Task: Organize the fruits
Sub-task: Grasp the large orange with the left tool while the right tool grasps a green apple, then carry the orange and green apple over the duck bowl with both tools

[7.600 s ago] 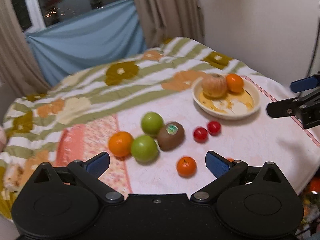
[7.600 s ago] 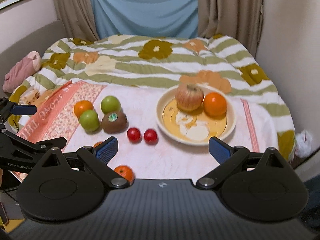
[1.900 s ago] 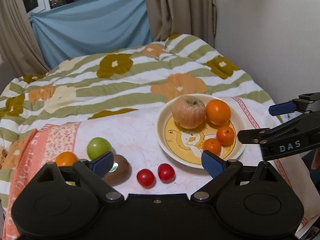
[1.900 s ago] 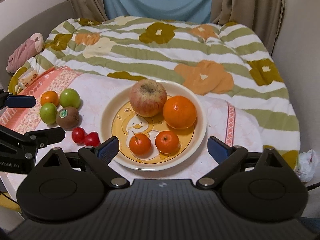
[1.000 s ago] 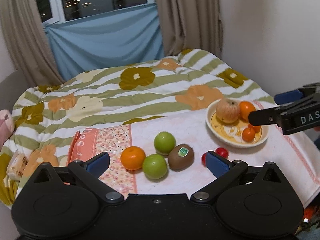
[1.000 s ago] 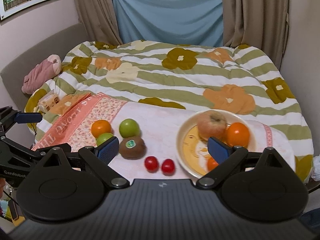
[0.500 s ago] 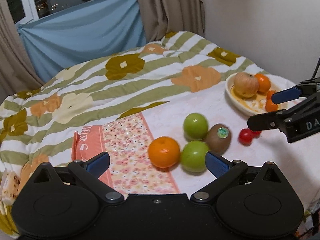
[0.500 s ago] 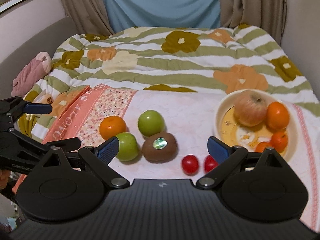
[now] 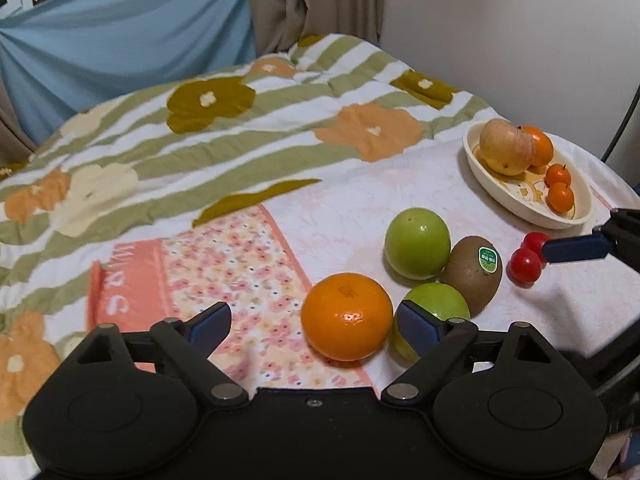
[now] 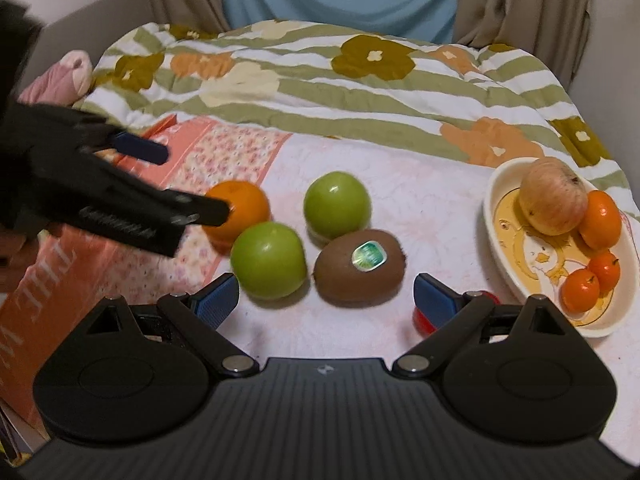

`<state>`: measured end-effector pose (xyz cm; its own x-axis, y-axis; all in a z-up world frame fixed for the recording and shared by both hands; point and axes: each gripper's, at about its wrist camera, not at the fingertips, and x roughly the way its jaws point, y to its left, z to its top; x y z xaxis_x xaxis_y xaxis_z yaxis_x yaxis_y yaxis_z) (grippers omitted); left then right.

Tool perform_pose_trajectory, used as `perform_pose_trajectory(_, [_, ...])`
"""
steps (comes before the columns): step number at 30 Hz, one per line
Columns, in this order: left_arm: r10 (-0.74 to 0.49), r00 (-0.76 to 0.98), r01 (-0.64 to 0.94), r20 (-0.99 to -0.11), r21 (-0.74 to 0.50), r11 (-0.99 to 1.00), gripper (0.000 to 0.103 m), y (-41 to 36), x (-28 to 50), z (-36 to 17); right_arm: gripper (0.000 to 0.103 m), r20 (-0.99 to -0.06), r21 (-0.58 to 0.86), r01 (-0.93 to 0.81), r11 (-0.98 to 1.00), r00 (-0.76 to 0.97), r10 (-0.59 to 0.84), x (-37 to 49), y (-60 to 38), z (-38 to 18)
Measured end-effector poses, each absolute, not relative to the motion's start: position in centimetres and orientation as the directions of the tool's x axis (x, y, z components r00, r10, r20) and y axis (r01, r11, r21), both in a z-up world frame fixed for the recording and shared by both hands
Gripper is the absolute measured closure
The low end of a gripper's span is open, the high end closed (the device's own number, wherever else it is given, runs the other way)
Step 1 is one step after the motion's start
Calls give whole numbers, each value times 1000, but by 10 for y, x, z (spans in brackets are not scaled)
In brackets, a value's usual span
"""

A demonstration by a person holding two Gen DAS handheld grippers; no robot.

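Observation:
My left gripper (image 9: 316, 326) is open and empty, its fingers on either side of an orange (image 9: 347, 317) that lies on the cloth. It also shows in the right wrist view (image 10: 176, 184). Beside the orange lie two green apples (image 9: 417, 237) (image 10: 269, 265) and a kiwi (image 10: 359, 266) with a sticker. My right gripper (image 10: 326, 300) is open and empty, just short of the kiwi. Two red cherry tomatoes (image 9: 525, 265) lie by its right finger. A cream bowl (image 10: 612, 322) at the right holds an apple (image 10: 553, 197), an orange and two small tangerines.
The fruit lies on a white and pink floral cloth (image 9: 240, 264) over a bed with a green-striped flowered quilt (image 9: 200, 128). A wall (image 9: 520, 40) stands right of the bowl. A pink soft toy (image 10: 60, 78) lies at the far left.
Both grippers have moved forward and down toward the loose fruit. The left now straddles the orange and the right has come close to the kiwi. Both stay open.

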<state>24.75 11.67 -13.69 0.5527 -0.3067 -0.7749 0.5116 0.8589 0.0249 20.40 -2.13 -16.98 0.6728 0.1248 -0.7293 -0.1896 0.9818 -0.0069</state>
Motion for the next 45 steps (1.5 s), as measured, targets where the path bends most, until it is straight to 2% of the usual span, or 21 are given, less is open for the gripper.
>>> perform_pose_trajectory(3, [-318, 532, 516, -785, 3, 856, 14, 114, 252, -142, 0, -728, -7, -200, 980, 673, 132, 203, -15, -176])
perform_pose_trajectory(6, [-317, 517, 521, -795, -2, 853, 21, 110, 257, -147, 0, -728, 3, -215, 977, 669, 150, 205, -12, -179])
perform_pose_trajectory(10, [-336, 498, 528, -799, -27, 849, 22, 109, 261, -150, 0, -721, -8, -247, 969, 673, 165, 205, -4, -181])
perform_pose_trajectory(18, [-363, 478, 528, -800, -69, 846, 22, 105, 270, -154, 13, -726, -17, -283, 959, 664, 183, 212, 7, -186])
perform_pose_trajectory(20, [-372, 463, 539, -804, -78, 839, 25, 104, 270, -155, 19, -733, -25, -290, 957, 656, 180, 213, 9, -188])
perform_pose_trajectory(22, [-392, 436, 557, -810, -99, 824, 35, 102, 269, -156, 20, -736, -29, -298, 954, 653, 182, 216, 10, -190])
perform_pose_trajectory(24, [-395, 412, 576, -821, -101, 811, 39, 98, 267, -159, 21, -738, -32, -301, 953, 651, 181, 217, 11, -191])
perform_pose_trajectory(27, [-365, 442, 604, -819, -29, 796, 39, 92, 256, -161, 23, -740, -32, -309, 951, 647, 185, 218, 13, -193])
perform_pose_trajectory(36, [-361, 447, 590, -819, -34, 807, 40, 97, 253, -161, 25, -748, -39, -316, 948, 639, 182, 219, 16, -199])
perform_pose_trajectory(45, [-327, 464, 544, -823, -27, 838, 40, 112, 246, -159, 37, -756, -59, -326, 943, 632, 171, 228, 20, -208])
